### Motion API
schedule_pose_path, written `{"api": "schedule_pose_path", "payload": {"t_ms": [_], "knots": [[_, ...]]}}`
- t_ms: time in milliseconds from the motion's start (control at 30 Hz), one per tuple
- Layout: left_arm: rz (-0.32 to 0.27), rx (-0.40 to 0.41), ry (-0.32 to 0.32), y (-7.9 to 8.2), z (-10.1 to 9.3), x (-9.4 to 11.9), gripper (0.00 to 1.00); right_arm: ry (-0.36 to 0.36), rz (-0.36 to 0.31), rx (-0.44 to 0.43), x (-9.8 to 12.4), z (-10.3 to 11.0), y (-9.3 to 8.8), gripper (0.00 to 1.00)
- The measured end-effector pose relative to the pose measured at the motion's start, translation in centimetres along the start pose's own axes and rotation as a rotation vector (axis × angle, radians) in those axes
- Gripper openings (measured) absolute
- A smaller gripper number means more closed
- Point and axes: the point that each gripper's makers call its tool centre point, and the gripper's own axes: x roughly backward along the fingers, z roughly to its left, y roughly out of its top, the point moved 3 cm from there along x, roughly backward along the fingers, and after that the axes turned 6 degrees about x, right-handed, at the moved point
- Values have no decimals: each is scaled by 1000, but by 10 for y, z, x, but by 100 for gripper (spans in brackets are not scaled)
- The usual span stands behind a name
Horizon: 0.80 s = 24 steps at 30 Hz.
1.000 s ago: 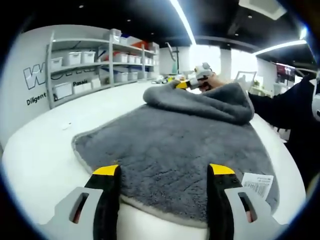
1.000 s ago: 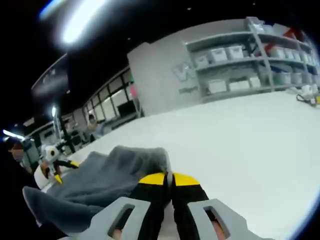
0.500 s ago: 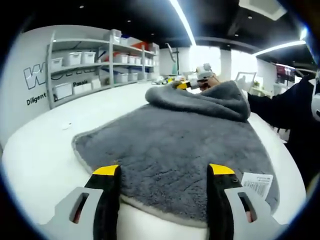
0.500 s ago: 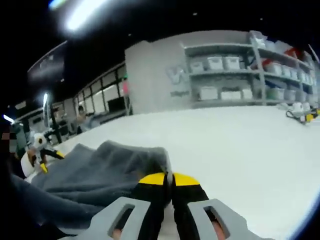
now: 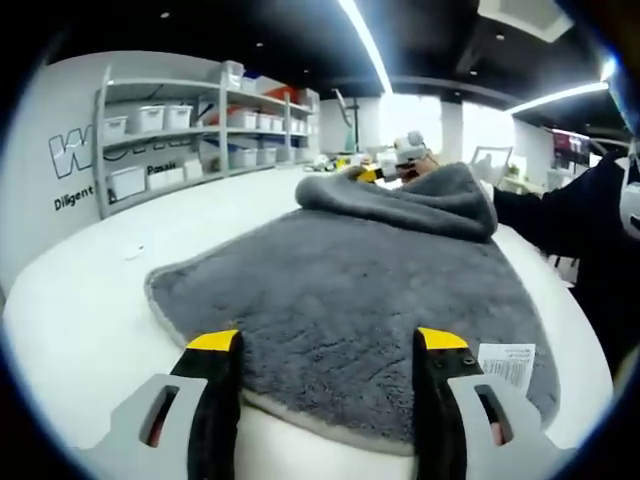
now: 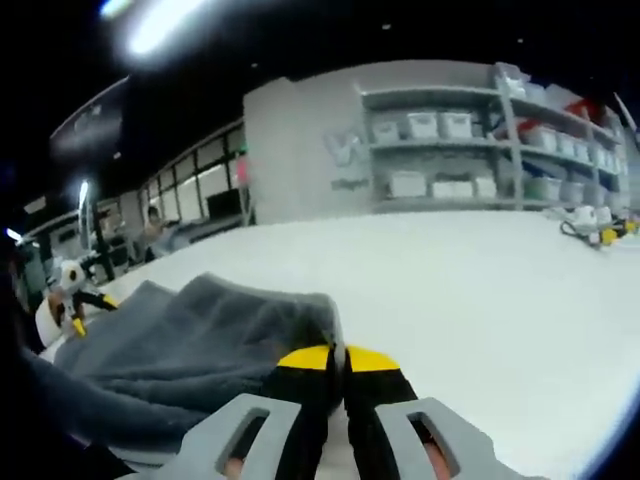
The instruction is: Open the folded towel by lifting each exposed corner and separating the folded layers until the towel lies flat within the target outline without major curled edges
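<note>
On the white table [image 5: 80,300] lies the grey towel [image 5: 340,290], most of it spread flat, with its far edge raised in a thick fold. At the towel's near edge the left gripper [image 5: 328,350] hovers with its jaws wide apart and nothing between them, one yellow tip on either side of the hem, and a white label [image 5: 508,362] sits at the towel's near corner, just beside the jaw on that side. At the towel's far edge, the left gripper view shows the right gripper [image 5: 385,168] holding the raised fold off the table. In the right gripper view the right gripper [image 6: 338,358] has its jaws pressed together on the towel's [image 6: 200,340] lifted corner, the cloth bunched just beyond the tips, and the left gripper [image 6: 68,300] appears small past the towel's other end. Shelves with bins [image 5: 170,130] stand well behind the towel. No target outline can be made out around the towel. The main risk, as I judge it, is that the pinched corner slips out of the closed jaws while the fold is being carried over, letting the thick pile drop back doubled. With nothing pinning the near hem, a pull on the fold could also drag the whole towel across the table, and releasing the corner too high could leave that edge curled.
</note>
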Motion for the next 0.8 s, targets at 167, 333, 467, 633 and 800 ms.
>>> {"api": "schedule_pose_path", "payload": {"t_ms": [167, 333, 467, 633, 800], "knots": [[-3, 1, 1, 0, -1, 0, 68, -14, -5, 22, 2, -6, 1, 0], [-8, -1, -1, -1, -3, -1, 68, -28, -9, 38, 4, -12, 3, 0], [-6, -1, 1, -1, -4, -1, 68, -57, -15, 44, 7, -20, 3, 0], [-4, -1, 3, -1, -5, -2, 68, -94, -41, 52, 13, -27, 7, 0], [-3, -1, 4, -2, -5, -2, 68, -118, -67, 57, 17, -32, 12, 0]]}}
